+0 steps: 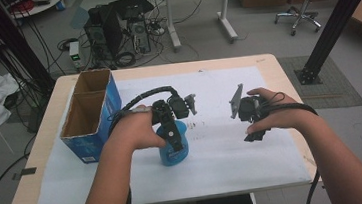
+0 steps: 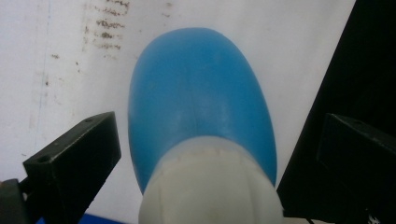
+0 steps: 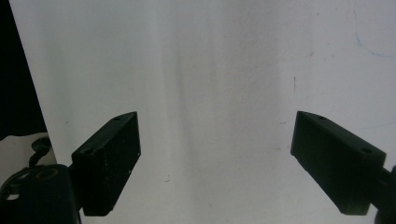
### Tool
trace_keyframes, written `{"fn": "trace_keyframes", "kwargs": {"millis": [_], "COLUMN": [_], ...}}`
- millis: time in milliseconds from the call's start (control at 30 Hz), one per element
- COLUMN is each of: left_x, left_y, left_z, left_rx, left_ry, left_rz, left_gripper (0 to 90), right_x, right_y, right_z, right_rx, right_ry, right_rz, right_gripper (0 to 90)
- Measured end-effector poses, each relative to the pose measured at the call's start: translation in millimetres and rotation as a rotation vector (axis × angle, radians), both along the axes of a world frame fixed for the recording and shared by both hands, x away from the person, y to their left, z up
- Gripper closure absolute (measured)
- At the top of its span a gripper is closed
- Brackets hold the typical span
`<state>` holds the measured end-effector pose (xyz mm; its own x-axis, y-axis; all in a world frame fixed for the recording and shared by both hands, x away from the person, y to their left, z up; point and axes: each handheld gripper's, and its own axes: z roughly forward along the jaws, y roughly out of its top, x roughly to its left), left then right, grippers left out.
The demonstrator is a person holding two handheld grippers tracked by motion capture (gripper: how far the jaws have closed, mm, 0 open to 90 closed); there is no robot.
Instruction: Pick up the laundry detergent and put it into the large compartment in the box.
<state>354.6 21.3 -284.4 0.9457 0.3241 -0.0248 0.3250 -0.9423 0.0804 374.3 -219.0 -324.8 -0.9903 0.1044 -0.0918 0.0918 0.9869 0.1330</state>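
A blue bottle with a white cap stands on the white paper sheet, left of the table's middle. My left gripper points down over it. In the left gripper view the bottle rises between the jaws of the left gripper, which stand open on either side of the cap with a gap on each side. My right gripper hovers over bare paper to the right. Its jaws are wide apart, and the right gripper has nothing between them.
An open cardboard box with blue sides and two compartments stands at the table's left rear. Smudged marks lie on the paper between the hands. The wooden table edge runs close on the right; cables and computers sit on the floor beyond.
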Motion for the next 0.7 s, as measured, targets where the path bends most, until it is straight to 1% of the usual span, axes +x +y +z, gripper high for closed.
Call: {"fn": "trace_keyframes", "kwargs": {"millis": [200,300,400,700], "left_x": [1.5,1.6,1.6,1.7], "left_y": [-0.6,-1.3,-2.0,-4.0], "left_z": [-5.4,-7.7,-9.0,-9.7], "left_rx": [0.008,0.023,0.027,0.039], "left_ry": [-0.002,-0.002,-0.012,-0.028], "left_rz": [0.007,0.010,0.015,0.028], "left_gripper": [0.3,0.7,1.7,9.0], "right_x": [1.4,1.9,2.3,2.4], "right_y": [0.7,1.3,1.5,-0.7], "right_z": [-1.9,-1.8,-2.0,-3.9], "right_rx": [0.002,0.001,0.002,0.006], "right_ry": [0.000,0.000,-0.001,0.002], "right_rz": [0.007,0.007,0.008,0.003], "right_gripper": [16.0,16.0,15.9,15.9]}}
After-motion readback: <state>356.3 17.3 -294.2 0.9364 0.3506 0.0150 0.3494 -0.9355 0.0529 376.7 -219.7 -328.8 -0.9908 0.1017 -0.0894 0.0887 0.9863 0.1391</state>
